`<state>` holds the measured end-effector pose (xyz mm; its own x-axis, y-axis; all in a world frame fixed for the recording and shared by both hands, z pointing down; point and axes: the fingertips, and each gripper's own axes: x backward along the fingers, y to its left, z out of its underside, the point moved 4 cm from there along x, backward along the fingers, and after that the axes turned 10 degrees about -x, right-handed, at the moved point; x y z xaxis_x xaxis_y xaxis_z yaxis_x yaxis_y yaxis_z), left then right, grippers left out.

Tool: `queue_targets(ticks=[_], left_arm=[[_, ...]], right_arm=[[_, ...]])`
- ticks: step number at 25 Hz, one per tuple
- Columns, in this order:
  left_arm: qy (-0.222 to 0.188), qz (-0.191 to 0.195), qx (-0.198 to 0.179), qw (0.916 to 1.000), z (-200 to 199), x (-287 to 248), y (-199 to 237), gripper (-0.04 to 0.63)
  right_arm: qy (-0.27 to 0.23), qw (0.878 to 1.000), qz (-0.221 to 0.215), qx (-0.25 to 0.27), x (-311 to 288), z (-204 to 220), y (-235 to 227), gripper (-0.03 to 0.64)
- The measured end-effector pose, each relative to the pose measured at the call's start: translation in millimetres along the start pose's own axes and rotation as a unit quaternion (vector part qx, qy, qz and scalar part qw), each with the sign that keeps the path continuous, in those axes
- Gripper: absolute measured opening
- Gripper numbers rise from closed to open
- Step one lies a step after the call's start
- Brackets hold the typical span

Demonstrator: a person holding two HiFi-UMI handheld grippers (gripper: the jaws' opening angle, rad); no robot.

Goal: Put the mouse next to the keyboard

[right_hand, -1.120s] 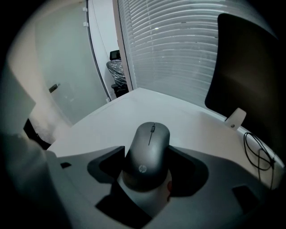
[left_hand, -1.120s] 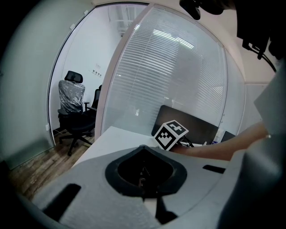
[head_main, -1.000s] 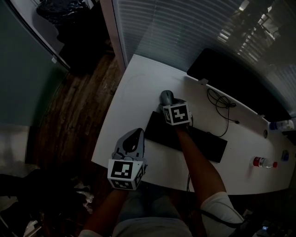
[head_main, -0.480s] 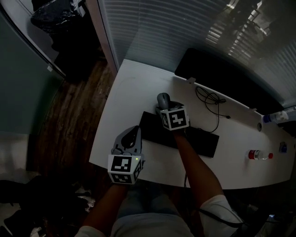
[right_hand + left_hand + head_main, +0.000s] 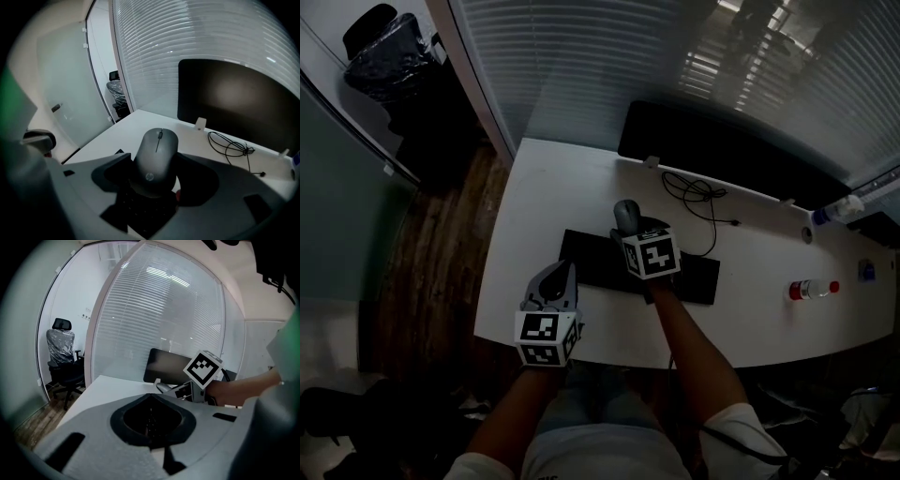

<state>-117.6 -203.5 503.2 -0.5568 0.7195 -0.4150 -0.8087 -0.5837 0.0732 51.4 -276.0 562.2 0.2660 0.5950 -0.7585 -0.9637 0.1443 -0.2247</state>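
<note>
White desk [image 5: 534, 187] runs along a wall of closed blinds [image 5: 581, 56], and we look steeply down on it, with wood floor [image 5: 431, 253] off its left end and a plastic-wrapped office chair [image 5: 61, 355] in the far left corner of the room. Against the far edge of the desk stands a dark monitor [image 5: 722, 155], and a loose black cable [image 5: 694, 192] lies coiled just near of it. A black keyboard [image 5: 591, 262] lies across the middle of the desk, and well to its right a clear bottle [image 5: 811, 289] with a red cap lies on its side. Our right gripper [image 5: 157, 164] has its jaws closed on the sides of the grey mouse [image 5: 157, 154], whose wheel end points away from us toward the monitor. From the head view the mouse [image 5: 626, 215] sits at the far edge of the keyboard, between it and the monitor, and keys show under its near end in the right gripper view. We cannot tell whether it touches the desk. Our left gripper [image 5: 151, 395] has its jaw tips brought together with nothing between them. It hangs at the near left of the keyboard, close to the near edge of the desk, apart from the mouse.
</note>
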Motion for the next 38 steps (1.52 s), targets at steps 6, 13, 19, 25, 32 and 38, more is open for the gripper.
queue_targets(ticks=[6,13,19,25,32,38], left_arm=[[0.000,0.024,-0.006,0.9997,-4,-9,-26,0.005],[-0.001,0.054,-0.018,0.9984,-6,-15,-61,0.005],[0.001,0.070,-0.029,0.9971,-6,-17,-89,0.005],[0.003,0.091,-0.036,0.9952,-4,-19,-123,0.005],[0.009,0.123,-0.056,0.9908,0,-25,-173,0.005],[0.014,0.143,-0.058,0.9880,4,-30,-212,0.005]], right_arm=[[-0.011,1.000,0.018,-0.021,35,19,-23,0.305],[-0.021,0.998,0.044,-0.044,69,42,-57,0.305],[-0.035,0.995,0.066,-0.063,103,59,-87,0.305],[-0.042,0.991,0.090,-0.091,140,90,-124,0.305],[-0.040,0.984,0.121,-0.125,181,136,-175,0.305],[-0.030,0.980,0.138,-0.143,202,172,-211,0.305]])
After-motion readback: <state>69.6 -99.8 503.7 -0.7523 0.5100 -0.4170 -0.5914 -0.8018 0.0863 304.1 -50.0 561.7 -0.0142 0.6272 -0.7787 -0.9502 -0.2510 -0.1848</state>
